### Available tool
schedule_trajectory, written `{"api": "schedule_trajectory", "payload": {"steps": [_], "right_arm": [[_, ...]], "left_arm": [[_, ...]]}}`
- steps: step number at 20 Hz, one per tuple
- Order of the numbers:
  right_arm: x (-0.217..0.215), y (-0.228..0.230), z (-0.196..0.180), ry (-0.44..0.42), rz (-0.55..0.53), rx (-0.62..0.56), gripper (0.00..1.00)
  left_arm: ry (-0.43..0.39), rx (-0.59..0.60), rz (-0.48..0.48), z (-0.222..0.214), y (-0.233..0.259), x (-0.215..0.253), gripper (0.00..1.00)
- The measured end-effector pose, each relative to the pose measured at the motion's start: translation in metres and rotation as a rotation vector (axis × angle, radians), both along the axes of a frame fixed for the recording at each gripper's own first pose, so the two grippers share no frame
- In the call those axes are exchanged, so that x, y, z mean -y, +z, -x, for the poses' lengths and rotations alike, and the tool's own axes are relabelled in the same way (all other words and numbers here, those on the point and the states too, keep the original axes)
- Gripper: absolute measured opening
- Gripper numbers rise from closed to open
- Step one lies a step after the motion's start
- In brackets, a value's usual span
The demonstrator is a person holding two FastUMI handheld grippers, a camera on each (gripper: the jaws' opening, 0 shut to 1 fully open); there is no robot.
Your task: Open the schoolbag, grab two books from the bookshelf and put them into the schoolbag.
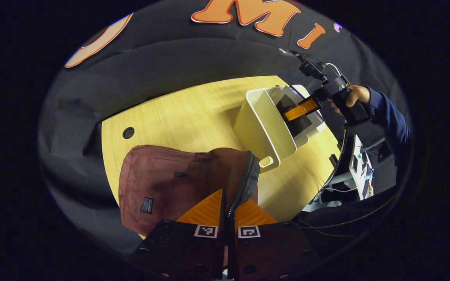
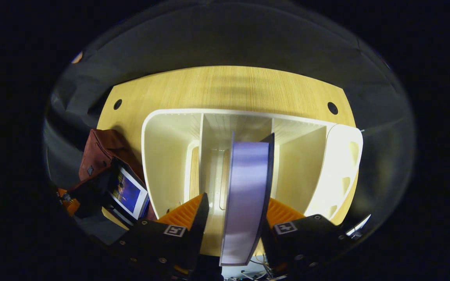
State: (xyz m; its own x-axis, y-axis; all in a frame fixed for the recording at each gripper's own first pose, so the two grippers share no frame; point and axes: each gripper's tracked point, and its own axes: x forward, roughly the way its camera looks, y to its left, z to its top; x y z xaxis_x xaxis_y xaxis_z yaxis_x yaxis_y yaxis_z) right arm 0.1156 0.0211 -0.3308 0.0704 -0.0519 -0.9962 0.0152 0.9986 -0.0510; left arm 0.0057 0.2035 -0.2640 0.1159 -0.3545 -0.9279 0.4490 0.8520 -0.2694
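The maroon schoolbag point(image 1: 158, 183) lies on the wooden table, its zip edge raised. My left gripper point(image 1: 228, 208) is shut on that zip edge and holds the mouth up. In the right gripper view the schoolbag point(image 2: 102, 150) sits at the left, with a blue-covered book point(image 2: 127, 193) standing in its mouth. The cream bookshelf point(image 2: 170, 156) has a lilac-spined book point(image 2: 246, 175) upright in its middle compartment. My right gripper point(image 2: 238, 212) straddles this book; one finger touches it and a gap shows at the other. In the left gripper view, the right gripper point(image 1: 301, 109) reaches into the bookshelf point(image 1: 260, 128).
The table point(image 1: 193, 113) has a round cable hole point(image 1: 128, 132) behind the bag and another point(image 2: 332, 108) beyond the shelf. A hand point(image 1: 356, 95) in a blue sleeve holds the right gripper. White equipment with cables point(image 1: 359, 168) stands off the table's right edge.
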Motion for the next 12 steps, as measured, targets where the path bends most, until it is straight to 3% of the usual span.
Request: {"api": "schedule_trajectory", "payload": {"steps": [2, 3, 4, 12], "right_arm": [[0.002, -0.002, -0.001, -0.038, 0.011, 0.001, 0.43], [0.005, 0.0, 0.0, -0.043, 0.019, 0.0, 0.49], [0.006, 0.003, 0.001, -0.054, 0.024, 0.002, 0.4], [0.004, 0.086, 0.007, -0.088, -0.035, 0.142, 0.4]], "left_arm": [[-0.006, 0.0, 0.001, -0.001, 0.0, 0.0, 0.05], [-0.008, 0.001, 0.0, 0.0, 0.001, 0.0, 0.05], [-0.011, 0.003, 0.001, 0.0, 0.0, -0.001, 0.05], [-0.027, 0.01, 0.01, 0.008, -0.001, -0.001, 0.05]]}}
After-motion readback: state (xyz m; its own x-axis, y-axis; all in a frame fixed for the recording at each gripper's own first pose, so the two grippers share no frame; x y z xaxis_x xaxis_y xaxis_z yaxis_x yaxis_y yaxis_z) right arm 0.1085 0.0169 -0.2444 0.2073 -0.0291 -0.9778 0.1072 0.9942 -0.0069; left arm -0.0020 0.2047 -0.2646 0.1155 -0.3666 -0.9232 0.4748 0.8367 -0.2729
